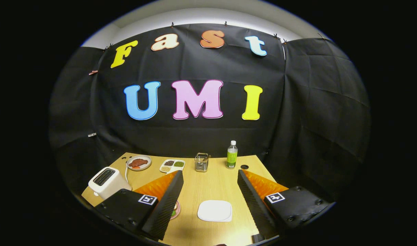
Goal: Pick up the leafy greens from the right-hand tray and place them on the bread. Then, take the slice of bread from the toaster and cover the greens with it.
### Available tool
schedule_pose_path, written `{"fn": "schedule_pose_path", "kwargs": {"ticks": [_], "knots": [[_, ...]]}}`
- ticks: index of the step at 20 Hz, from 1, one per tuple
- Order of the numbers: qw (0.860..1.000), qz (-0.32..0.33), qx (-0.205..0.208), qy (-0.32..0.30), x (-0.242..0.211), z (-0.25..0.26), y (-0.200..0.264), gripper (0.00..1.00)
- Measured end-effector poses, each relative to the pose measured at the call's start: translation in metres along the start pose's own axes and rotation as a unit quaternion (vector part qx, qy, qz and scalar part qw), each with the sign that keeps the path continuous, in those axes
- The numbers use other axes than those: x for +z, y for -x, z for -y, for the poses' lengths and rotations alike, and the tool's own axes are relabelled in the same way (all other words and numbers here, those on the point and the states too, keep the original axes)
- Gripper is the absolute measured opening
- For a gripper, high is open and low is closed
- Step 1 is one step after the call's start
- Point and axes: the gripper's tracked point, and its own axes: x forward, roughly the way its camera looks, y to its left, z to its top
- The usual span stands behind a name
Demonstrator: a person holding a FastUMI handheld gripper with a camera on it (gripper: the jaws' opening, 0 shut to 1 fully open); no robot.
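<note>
hand-held gripper (210, 191) spread wide, holding nothing, above the white tray (215, 210); tray bare, toaster (107, 181) apart; stage undetermined.

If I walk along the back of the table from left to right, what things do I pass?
Plate of meat → divided tray → wire holder → green bottle. The open gripper hangs nearer, holding nothing.

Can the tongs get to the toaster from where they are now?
Probably yes. The tongs are open above the table, and the toaster stands just beside the left finger with nothing above its slots.
</note>
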Motion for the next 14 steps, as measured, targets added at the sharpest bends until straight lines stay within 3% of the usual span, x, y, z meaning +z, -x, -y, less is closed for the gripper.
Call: {"fn": "schedule_pose_path", "kwargs": {"ticks": [14], "knots": [[0.999,-0.016,-0.031,0.009,-0.002,0.0,-0.003,0.99]]}}
